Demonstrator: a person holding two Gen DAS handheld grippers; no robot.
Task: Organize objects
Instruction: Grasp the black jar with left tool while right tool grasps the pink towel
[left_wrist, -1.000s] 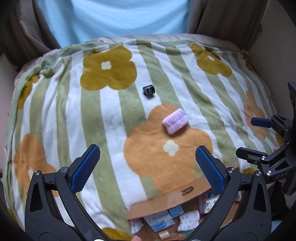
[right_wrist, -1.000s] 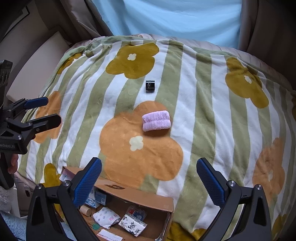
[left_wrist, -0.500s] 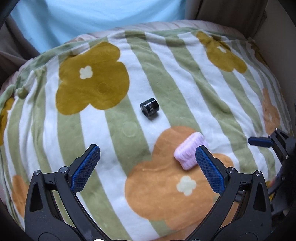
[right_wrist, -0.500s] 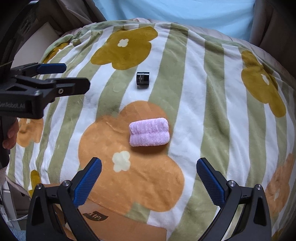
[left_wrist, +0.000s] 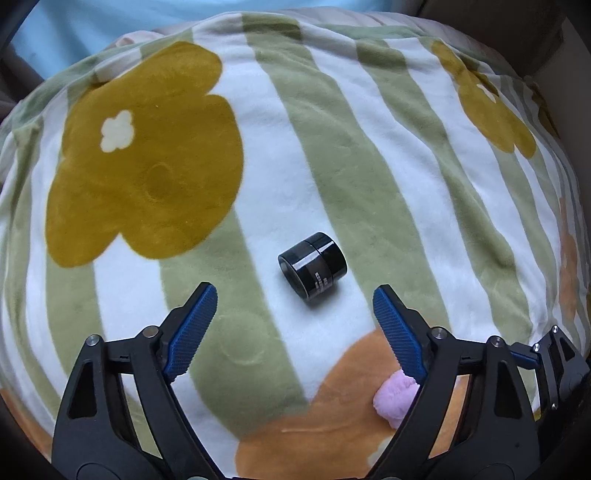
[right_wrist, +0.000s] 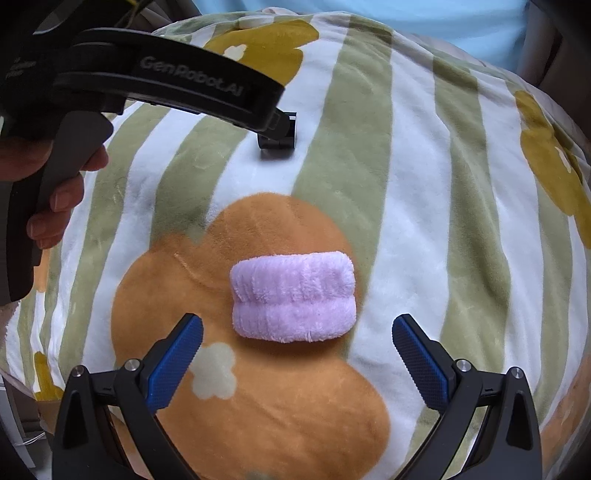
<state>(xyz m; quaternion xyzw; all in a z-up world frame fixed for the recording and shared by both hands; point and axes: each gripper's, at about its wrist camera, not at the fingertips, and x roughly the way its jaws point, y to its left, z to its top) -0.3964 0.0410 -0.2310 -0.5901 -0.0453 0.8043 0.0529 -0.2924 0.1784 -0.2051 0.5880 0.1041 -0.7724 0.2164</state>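
A small black jar (left_wrist: 313, 268) lies on its side on the flowered blanket (left_wrist: 332, 129), just ahead of my open, empty left gripper (left_wrist: 293, 295). The jar also shows in the right wrist view (right_wrist: 281, 136), partly hidden behind the left gripper's body. A folded pink fluffy cloth (right_wrist: 293, 295) lies on an orange flower, just ahead of my open, empty right gripper (right_wrist: 295, 325). The cloth's end shows in the left wrist view (left_wrist: 393, 400), behind the left gripper's right finger.
The green-and-white striped blanket with yellow and orange flowers covers a rounded cushion. A light blue cloth (right_wrist: 351, 14) hangs behind it. The person's hand (right_wrist: 55, 192) holds the left gripper's handle. The right gripper's tip shows at the left wrist view's right edge (left_wrist: 546, 354).
Both grippers have moved forward and down: the left toward the black jar, the right toward the pink cloth. The cardboard box at the near edge has left both views.
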